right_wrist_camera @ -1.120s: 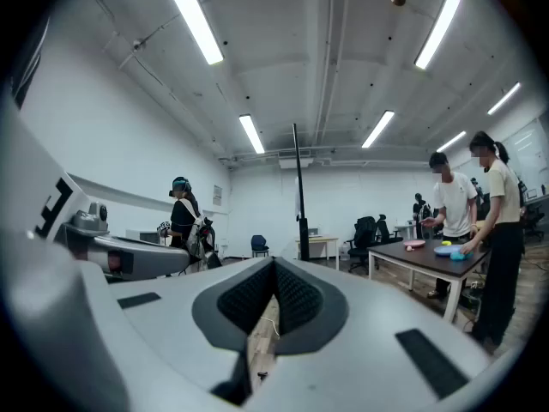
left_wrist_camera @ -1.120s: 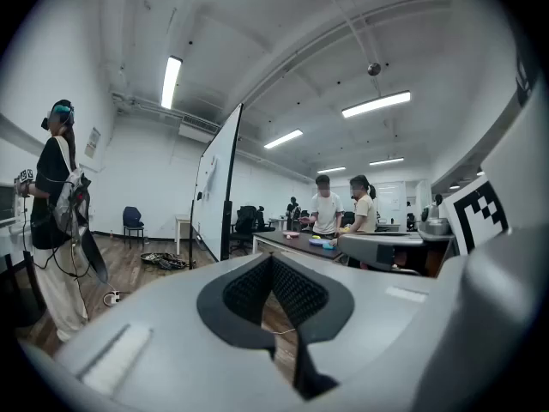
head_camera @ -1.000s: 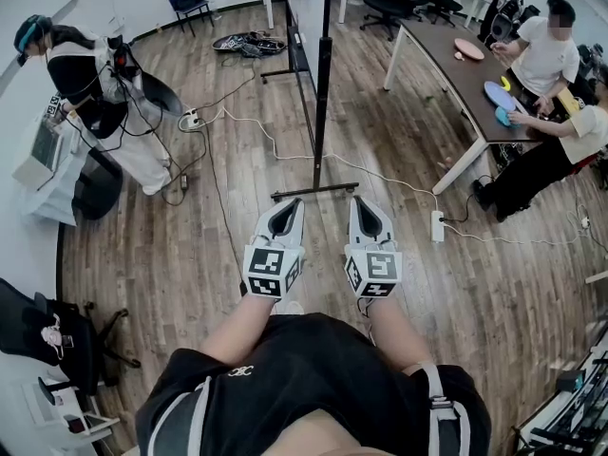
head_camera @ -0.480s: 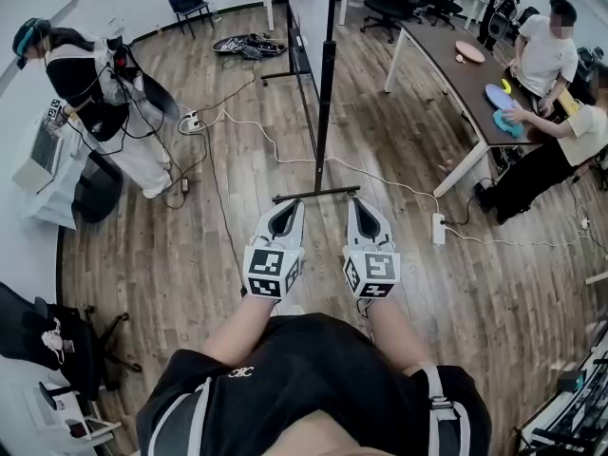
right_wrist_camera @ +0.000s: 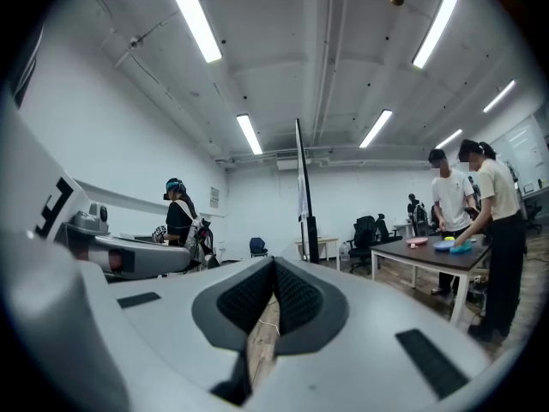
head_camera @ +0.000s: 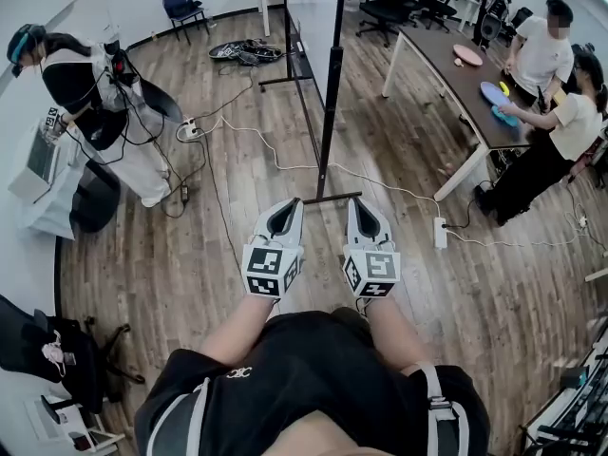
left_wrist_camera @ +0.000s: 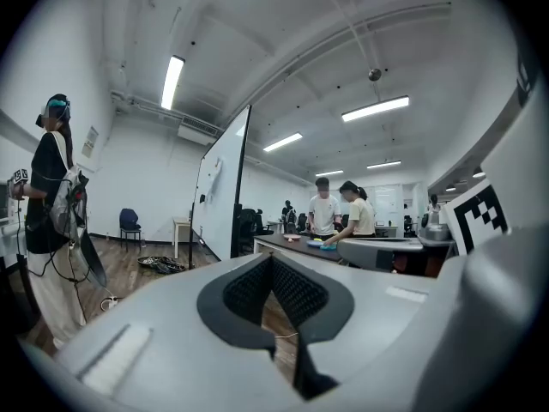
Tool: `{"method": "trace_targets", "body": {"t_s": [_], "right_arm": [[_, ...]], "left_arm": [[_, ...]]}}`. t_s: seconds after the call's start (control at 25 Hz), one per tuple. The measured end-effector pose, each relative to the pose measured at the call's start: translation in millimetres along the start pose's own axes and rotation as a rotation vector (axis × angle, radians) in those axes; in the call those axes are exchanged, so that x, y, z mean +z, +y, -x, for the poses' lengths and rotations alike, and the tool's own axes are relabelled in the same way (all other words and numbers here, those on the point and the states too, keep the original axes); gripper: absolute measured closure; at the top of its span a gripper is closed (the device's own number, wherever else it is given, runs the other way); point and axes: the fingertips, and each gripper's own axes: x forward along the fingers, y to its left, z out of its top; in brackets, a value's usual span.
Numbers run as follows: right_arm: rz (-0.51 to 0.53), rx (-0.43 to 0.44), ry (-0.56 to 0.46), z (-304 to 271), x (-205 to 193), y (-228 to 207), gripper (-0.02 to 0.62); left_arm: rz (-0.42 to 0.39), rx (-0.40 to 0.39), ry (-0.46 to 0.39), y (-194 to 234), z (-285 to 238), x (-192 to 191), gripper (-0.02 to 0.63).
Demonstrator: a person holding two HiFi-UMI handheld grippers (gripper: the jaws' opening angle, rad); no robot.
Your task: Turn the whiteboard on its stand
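1. Both tongs are at rest: the left gripper point(head_camera: 288, 204) and the right gripper point(head_camera: 367, 203) are held level, side by side in front of the person. Each has its jaws pressed together with nothing between them, and they touch nothing.
2. Just past their tips is the stand point(head_camera: 319, 198), with its near foot bar flat on the floor point(head_camera: 171, 255). A dark post point(head_camera: 330, 112) rises from this bar. I judge that the step in hand is the approach, so the person should come close enough to reach the post without stepping on the bar.
3. Above it, the whiteboard point(head_camera: 312, 8) is edge-on to the person and runs away toward the far foot point(head_camera: 285, 77). To turn it well, I would open one gripper and close it on the near post or on the board's edge. Then I would push sideways slowly, so that the stand pivots and does not tip.
4. A white cable point(head_camera: 271, 142) crosses the floor close to the stand. Whether it goes under the bar I cannot tell. It could catch the foot, so the swing needs watching.
5. Farther off, a table point(head_camera: 446, 74) with people is at the right and a person point(head_camera: 90, 84) stands at the left. The board's far end should stay well apart from them.
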Motion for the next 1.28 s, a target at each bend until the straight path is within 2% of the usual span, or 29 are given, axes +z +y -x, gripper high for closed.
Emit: {"method": "trace_targets", "body": {"t_s": [0.52, 0.84, 1.28], "right_arm": [[0.028, 0.016, 0.017, -33.9, -7.9, 10.4, 0.589], [-0.002, -0.012, 0.000, -81.3, -11.3, -19.1, 0.589], [-0.006, 0.036, 0.023, -179.5, -5.4, -51.7, 0.589]], "left_arm": [[0.020, 0.032, -0.012, 35.6, -8.7, -5.6, 0.598], [-0.014, 0.046, -0.016, 61.2, -50.0, 0.1, 0.598], [0.000, 0.117, 0.006, 113.0, -121.3, 13.1, 0.598]]}}
